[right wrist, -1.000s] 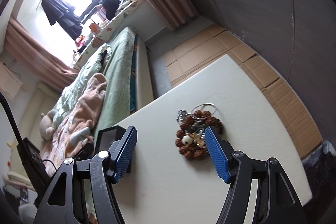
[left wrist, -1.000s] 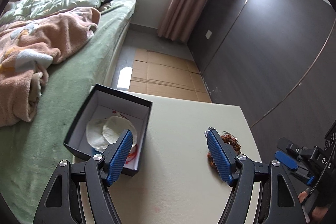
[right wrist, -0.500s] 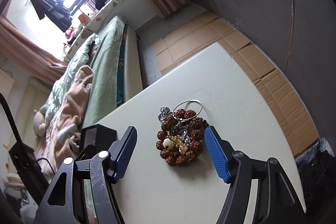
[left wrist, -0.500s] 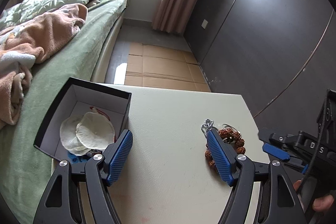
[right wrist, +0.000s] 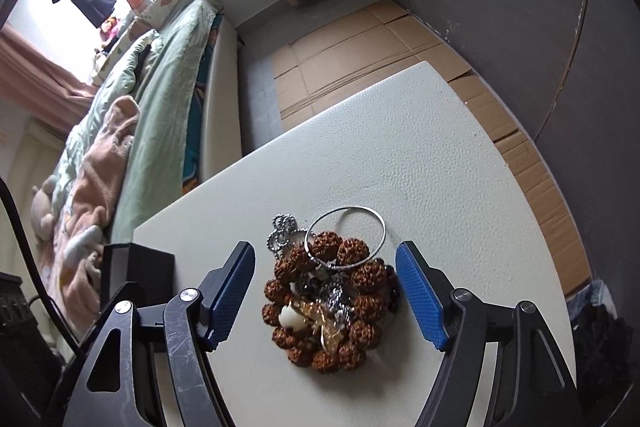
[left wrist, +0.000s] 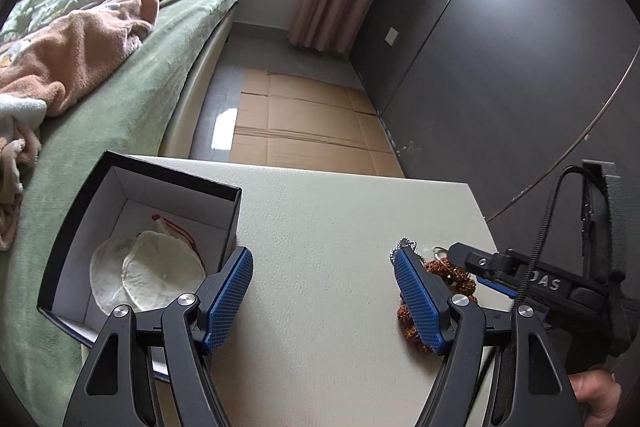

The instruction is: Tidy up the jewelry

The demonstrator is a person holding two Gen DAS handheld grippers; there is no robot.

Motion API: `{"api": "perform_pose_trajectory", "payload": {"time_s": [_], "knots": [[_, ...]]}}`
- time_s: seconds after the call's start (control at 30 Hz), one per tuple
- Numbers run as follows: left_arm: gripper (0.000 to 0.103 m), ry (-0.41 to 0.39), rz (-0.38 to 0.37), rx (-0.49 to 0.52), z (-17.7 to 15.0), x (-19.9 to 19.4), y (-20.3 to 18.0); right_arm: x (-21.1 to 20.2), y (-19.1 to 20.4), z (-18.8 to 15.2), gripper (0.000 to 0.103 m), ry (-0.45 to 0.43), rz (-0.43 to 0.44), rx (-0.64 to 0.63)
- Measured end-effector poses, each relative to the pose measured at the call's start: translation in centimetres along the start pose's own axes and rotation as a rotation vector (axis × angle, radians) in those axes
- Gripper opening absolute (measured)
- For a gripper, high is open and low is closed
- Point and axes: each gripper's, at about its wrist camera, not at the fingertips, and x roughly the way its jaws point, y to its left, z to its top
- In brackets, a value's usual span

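Both grippers are black frames with silver screws and blue, cross-hatched fingers [left wrist: 230, 301]. The right gripper [left wrist: 500, 273] carries white lettering and a black cable.

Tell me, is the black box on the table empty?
No, the black box holds two pale round discs lying on its white floor, with a red cord beside them.

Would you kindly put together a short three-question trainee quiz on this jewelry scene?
1. True or false: the right tongs are clamped on the jewelry pile.
2. What lies inside the open black box?
A. white round pads
B. a watch
C. coins
3. Fill in: a thin silver ____ leans on the beaded bracelet.

Key:
1. False; the jaws stand open on either side of the pile, having just opened a little.
2. A, white round pads.
3. Bangle.
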Motion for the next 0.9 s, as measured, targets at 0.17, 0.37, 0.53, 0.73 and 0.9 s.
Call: {"api": "perform_pose_trajectory", "payload": {"time_s": [0.17,0.37,0.53,0.73,0.9], "knots": [[0.074,0.005,-0.013,-0.023,0.6,0.3,0.6,1.5,1.1,0.3,0.073,0.009,-0.146,-0.023],[0.074,0.012,-0.034,-0.04,1.1,0.4,1.0,3.1,2.3,0.3,0.073,0.021,-0.235,-0.028],[0.074,0.005,-0.037,-0.044,1.1,0.1,0.9,3.3,3.2,0.1,0.071,0.019,-0.298,-0.063],[0.074,-0.002,-0.031,-0.044,0.9,-0.1,0.8,1.8,2.8,-0.4,0.053,0.016,-0.239,-0.075],[0.074,-0.006,-0.024,-0.039,0.6,0.1,0.1,-1.2,1.0,0.0,0.052,-0.028,-0.119,-0.017]]}}
